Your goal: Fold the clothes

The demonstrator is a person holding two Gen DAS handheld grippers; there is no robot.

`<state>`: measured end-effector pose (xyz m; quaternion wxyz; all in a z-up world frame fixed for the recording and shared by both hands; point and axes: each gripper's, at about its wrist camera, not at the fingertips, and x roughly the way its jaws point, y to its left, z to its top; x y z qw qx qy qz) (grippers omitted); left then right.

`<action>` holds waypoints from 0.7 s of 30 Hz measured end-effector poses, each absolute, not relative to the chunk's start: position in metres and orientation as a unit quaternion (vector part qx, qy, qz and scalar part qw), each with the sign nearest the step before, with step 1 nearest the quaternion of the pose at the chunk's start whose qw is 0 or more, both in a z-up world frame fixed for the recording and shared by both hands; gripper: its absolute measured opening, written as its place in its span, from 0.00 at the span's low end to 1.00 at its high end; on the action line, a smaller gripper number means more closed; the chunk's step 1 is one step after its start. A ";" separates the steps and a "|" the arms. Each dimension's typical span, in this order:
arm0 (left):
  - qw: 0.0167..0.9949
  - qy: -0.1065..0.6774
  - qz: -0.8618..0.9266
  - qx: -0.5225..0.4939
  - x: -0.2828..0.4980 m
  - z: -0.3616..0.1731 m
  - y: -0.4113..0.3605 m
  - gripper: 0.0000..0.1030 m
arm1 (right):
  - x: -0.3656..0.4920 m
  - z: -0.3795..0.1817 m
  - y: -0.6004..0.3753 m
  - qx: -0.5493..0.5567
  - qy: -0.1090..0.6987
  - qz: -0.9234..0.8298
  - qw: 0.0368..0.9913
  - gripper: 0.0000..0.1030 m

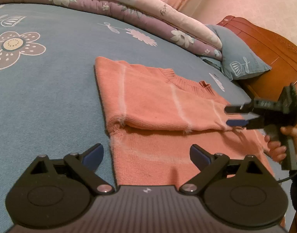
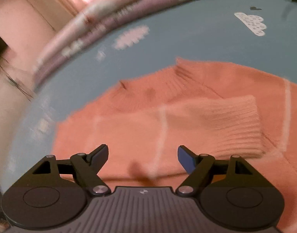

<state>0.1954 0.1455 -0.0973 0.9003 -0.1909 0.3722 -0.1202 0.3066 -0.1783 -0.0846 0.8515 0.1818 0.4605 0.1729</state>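
Note:
A salmon-orange knit sweater [image 1: 152, 104] with pale stripes lies on the blue bedsheet [image 1: 51, 97], its upper part folded over the body and its ribbed collar [image 1: 187, 83] facing the far side. My left gripper [image 1: 146, 147] hovers open over the sweater's near left edge with nothing between its fingers. My right gripper [image 1: 228, 116], held by a hand [image 1: 278, 147], stands open at the sweater's right edge. In the right wrist view the right gripper [image 2: 142, 147] is open above the sweater [image 2: 129, 132], and a ribbed sleeve cuff [image 2: 235, 126] lies folded across it to the right.
A rolled floral quilt [image 1: 129, 13] runs along the far side of the bed. A blue pillow [image 1: 239, 58] leans on the wooden headboard [image 1: 265, 44] at the right. Bare sheet stretches to the left of the sweater.

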 end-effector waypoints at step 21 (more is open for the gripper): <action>0.901 0.371 -0.122 -0.190 0.195 -0.098 0.145 0.94 | 0.314 -0.076 -0.207 0.216 0.400 0.088 0.886 0.79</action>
